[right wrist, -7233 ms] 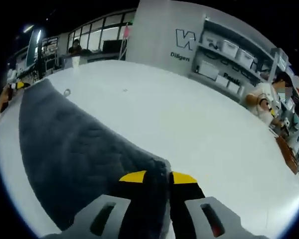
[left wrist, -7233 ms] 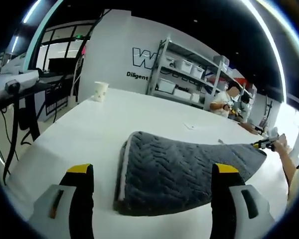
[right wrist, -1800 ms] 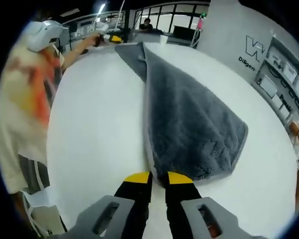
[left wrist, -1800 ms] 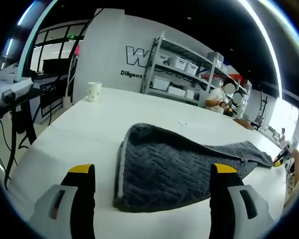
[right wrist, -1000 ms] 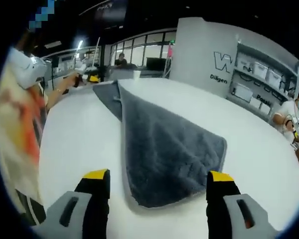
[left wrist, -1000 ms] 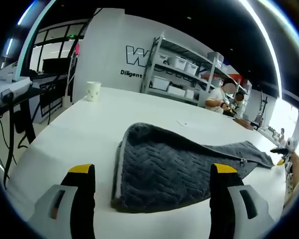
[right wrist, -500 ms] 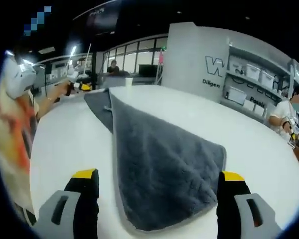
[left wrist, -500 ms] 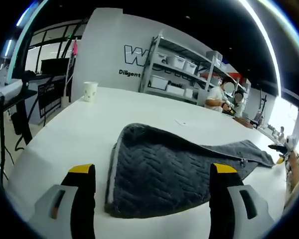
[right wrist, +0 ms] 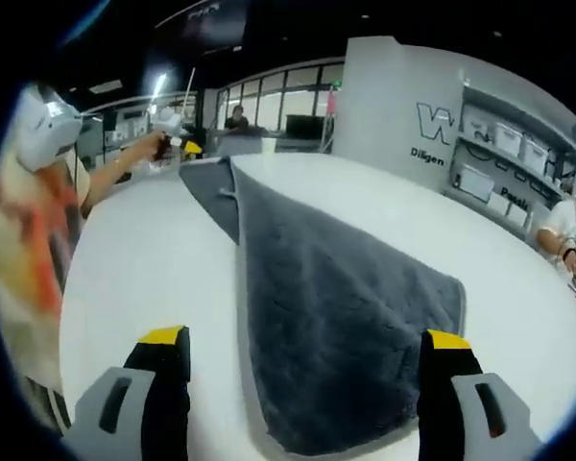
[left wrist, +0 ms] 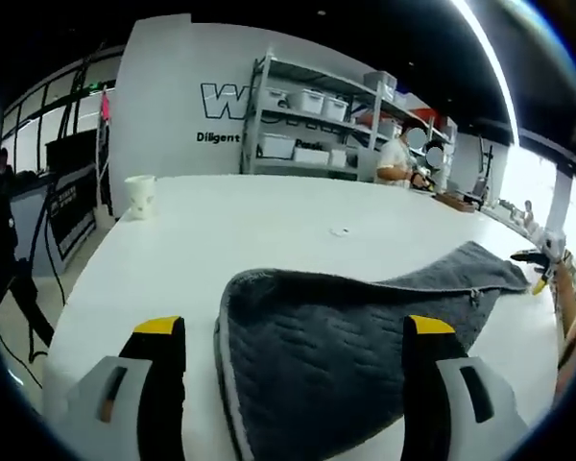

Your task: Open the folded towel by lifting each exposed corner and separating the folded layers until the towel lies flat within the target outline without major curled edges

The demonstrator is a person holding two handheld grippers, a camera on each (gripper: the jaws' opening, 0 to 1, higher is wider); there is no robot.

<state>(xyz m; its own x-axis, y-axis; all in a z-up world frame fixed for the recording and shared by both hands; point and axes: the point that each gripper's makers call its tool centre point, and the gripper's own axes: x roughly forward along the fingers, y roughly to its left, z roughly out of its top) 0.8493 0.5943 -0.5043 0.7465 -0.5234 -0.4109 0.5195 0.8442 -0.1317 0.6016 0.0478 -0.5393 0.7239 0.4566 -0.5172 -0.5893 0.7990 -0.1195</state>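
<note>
Towel (left wrist: 346, 346), dark grey with a chevron-ribbed pile and a paler bound edge, lies on the white table (left wrist: 221, 230). In the left gripper view its rounded near end sits between the two yellow-tipped jaws of the left gripper (left wrist: 293, 331), which stand wide apart with nothing between them, and a narrower arm of cloth runs off to the right. A small tag (left wrist: 475, 298) shows on that arm. At its far tip the other gripper's yellow-and-black jaws come in from the right, just beside the cloth; whether they touch it cannot be told.

In the right gripper view the towel (right wrist: 355, 327) stretches away from the camera as a long folded wedge, its broad end lying between the spread jaws of the right gripper (right wrist: 302, 341), which clasp nothing. At the far narrow end the other gripper (right wrist: 178, 144) is held in a hand, next to the cloth. A person in a light, orange-marked top (right wrist: 34, 240) stands along the left.

On the grey wall behind, large outlined letters begin with "W" (left wrist: 226, 99), and smaller writing beneath reads "Diligent" (left wrist: 218, 137) before the shelving cuts it off. The metal shelves (left wrist: 312, 130) carry white bins (left wrist: 312, 101); their contents cannot be seen. A paper cup (left wrist: 140, 197) stands on the table's far left; what it holds cannot be told. A small flat scrap (left wrist: 339, 231) lies on the bare tabletop beyond the towel.
</note>
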